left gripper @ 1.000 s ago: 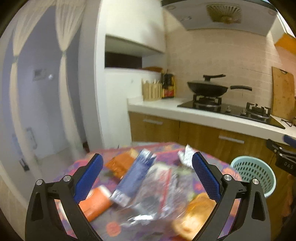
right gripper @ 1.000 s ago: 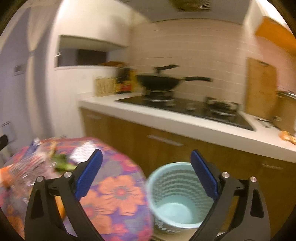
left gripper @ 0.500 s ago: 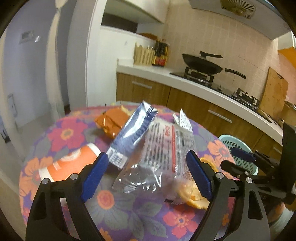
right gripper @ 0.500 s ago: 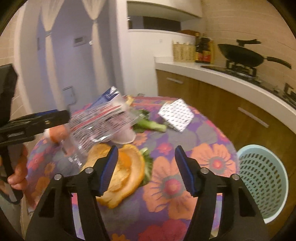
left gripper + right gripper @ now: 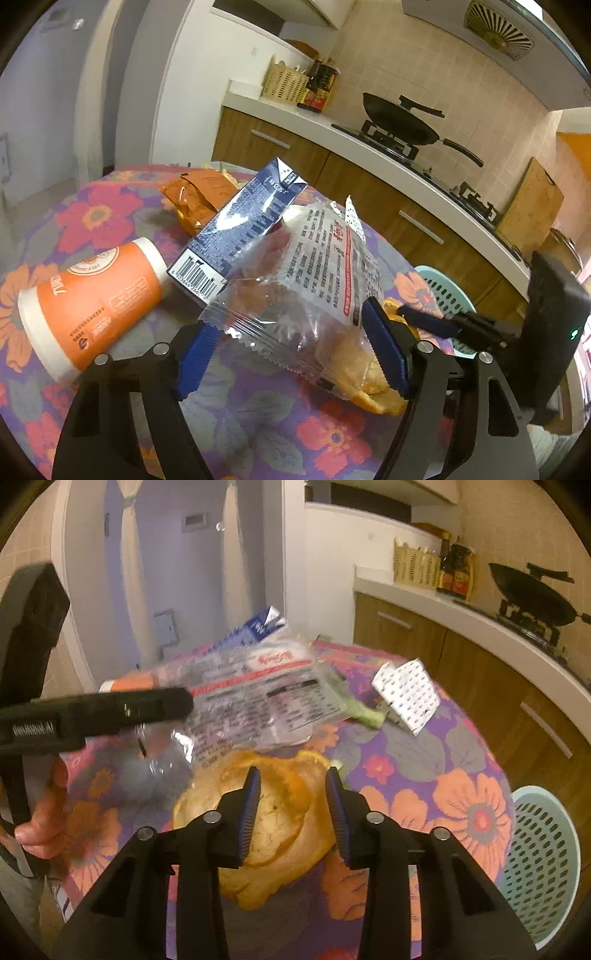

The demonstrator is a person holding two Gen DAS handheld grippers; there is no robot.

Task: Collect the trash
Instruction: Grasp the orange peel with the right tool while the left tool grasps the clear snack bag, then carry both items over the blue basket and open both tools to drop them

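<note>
left wrist view: the left gripper [image 5: 291, 354] stands wide, its blue pads [image 5: 384, 350] spread to either side of a clear plastic wrapper [image 5: 306, 291] that lies crumpled on the floral tablecloth [image 5: 258, 413]. the wrapper's near edge sits between the pads; the left pad looks to touch its corner, but nothing is pinched. a blue carton [image 5: 240, 229] leans tilted against the wrapper, its barcode end just beside an orange paper cup [image 5: 92, 299] lying on its side. an orange packet [image 5: 199, 195] lies behind the carton. orange peel [image 5: 373, 384] shows under the wrapper's right end. the right gripper [image 5: 439, 321] reaches in from the right edge, over the peel. a pale green basket [image 5: 443, 291] stands past the table edge.

right wrist view: the right gripper [image 5: 293, 808] is narrowed, its pads set on either side of the rim of the orange peel [image 5: 266, 830], with a gap showing between them; whether they press the peel i cannot tell. the left gripper [image 5: 147, 705] comes in from the left, held by a hand [image 5: 40, 812], its finger lying over the clear plastic wrapper [image 5: 255, 701]. the blue carton [image 5: 258, 627] pokes up behind. a white dotted packet [image 5: 406, 698] and a green stalk [image 5: 362, 712] lie farther back on the floral tablecloth [image 5: 443, 782]. the pale green basket [image 5: 543, 871] stands beside the table at lower right.
</note>
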